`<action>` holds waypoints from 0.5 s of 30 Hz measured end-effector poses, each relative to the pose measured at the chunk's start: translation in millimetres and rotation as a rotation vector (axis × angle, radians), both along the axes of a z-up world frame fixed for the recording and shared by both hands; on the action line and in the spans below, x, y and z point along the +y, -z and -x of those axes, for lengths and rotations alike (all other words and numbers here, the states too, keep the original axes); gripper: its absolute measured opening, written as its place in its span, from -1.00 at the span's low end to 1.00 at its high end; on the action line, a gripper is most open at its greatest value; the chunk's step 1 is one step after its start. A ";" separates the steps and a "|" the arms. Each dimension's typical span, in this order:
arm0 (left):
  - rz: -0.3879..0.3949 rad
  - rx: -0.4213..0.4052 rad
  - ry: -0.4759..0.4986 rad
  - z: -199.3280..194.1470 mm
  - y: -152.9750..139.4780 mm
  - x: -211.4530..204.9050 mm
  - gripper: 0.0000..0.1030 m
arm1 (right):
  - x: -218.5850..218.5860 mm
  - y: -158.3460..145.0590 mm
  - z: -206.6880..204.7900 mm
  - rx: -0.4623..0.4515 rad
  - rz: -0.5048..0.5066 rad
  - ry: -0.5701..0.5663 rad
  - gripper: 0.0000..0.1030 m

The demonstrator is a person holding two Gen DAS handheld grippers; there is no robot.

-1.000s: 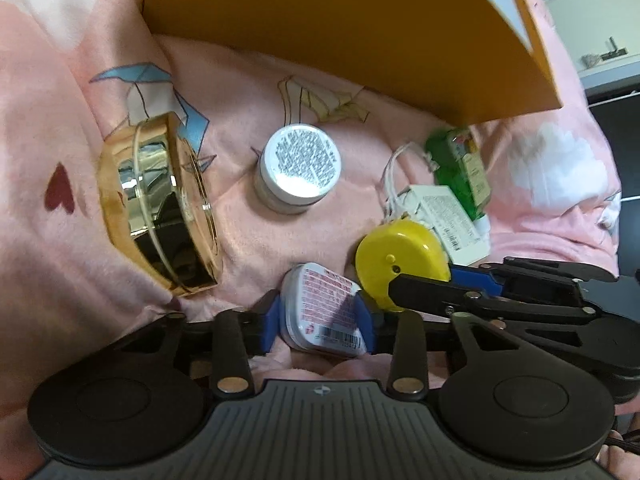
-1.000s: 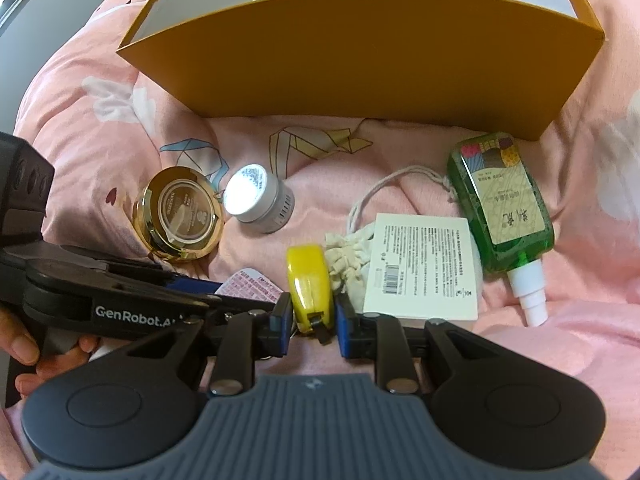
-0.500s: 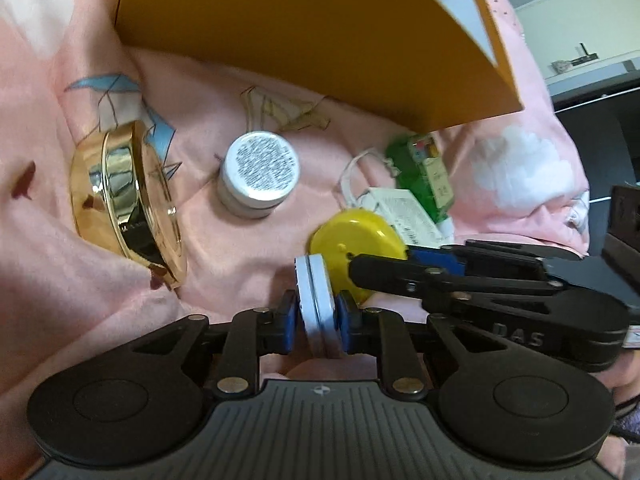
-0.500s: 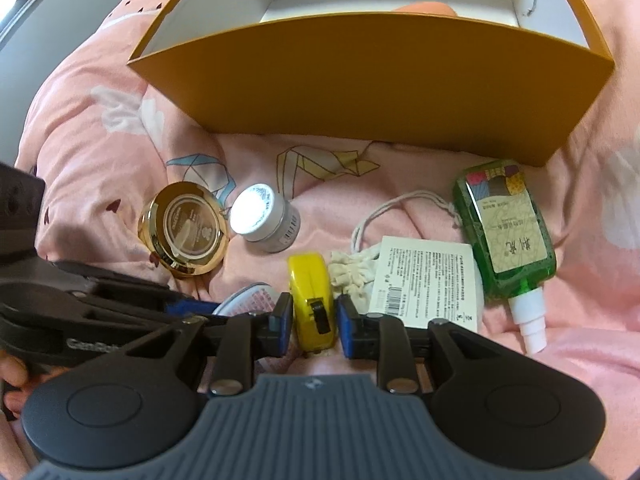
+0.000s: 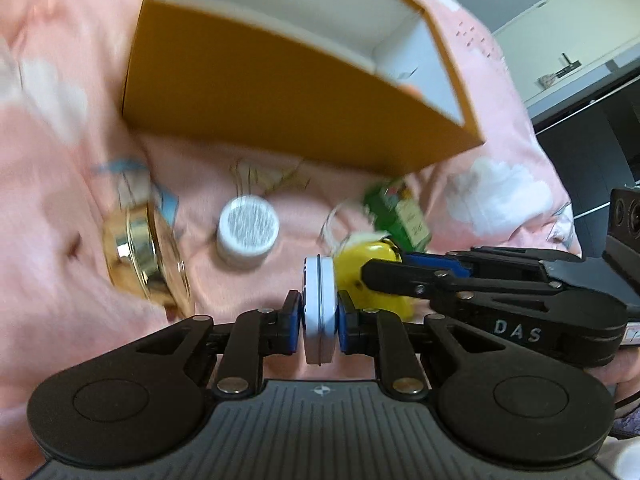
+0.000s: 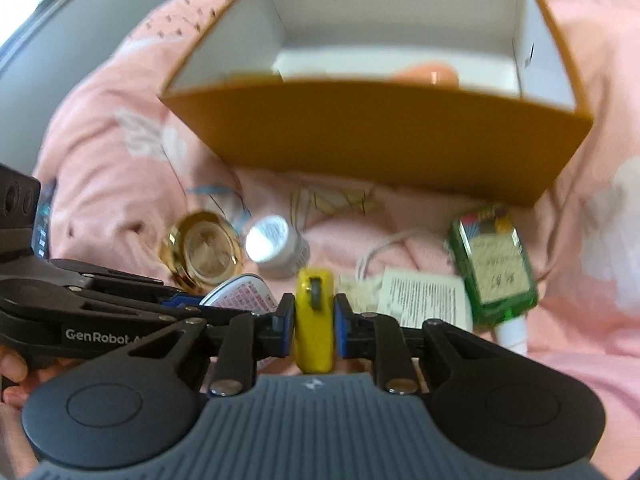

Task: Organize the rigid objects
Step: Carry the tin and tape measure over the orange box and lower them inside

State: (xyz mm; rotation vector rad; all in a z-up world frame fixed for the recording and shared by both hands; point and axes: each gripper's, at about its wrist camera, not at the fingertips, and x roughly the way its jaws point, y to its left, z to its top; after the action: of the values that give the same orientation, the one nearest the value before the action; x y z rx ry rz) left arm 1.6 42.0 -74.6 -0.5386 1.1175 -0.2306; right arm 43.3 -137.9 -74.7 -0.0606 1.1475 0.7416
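Observation:
My left gripper (image 5: 319, 312) is shut on a small white tin (image 5: 319, 300), held on edge above the pink bedding. Beside it on the right, my right gripper (image 6: 314, 320) is shut on a yellow tape measure (image 6: 314, 332), also held on edge. The tin's pink label (image 6: 244, 296) shows in the right wrist view, and the tape measure (image 5: 360, 268) shows in the left wrist view. An open orange box (image 6: 376, 140) with a white inside stands beyond both grippers. A peach-coloured thing (image 6: 428, 74) lies in it.
On the bedding in front of the box lie a gold compact (image 6: 204, 244), a white jar (image 6: 276, 248), a green bottle (image 6: 494, 260) and a white printed packet (image 6: 424, 300) with a cord. A hand (image 6: 12, 372) holds the left gripper.
The left jaws closed on the tin and turned it on edge. Both grippers have risen with their objects, so the inside of the box now shows.

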 end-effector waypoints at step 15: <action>-0.065 -0.253 -0.040 -28.9 -71.9 2.3 -0.61 | -15.6 -78.5 -19.9 -0.224 -0.074 0.011 -0.64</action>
State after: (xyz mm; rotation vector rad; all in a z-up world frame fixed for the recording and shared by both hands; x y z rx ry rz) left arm 30.5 44.3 -2.6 -0.4591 0.8650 -0.2204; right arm 63.1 -153.5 3.7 -0.0728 0.9062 0.7474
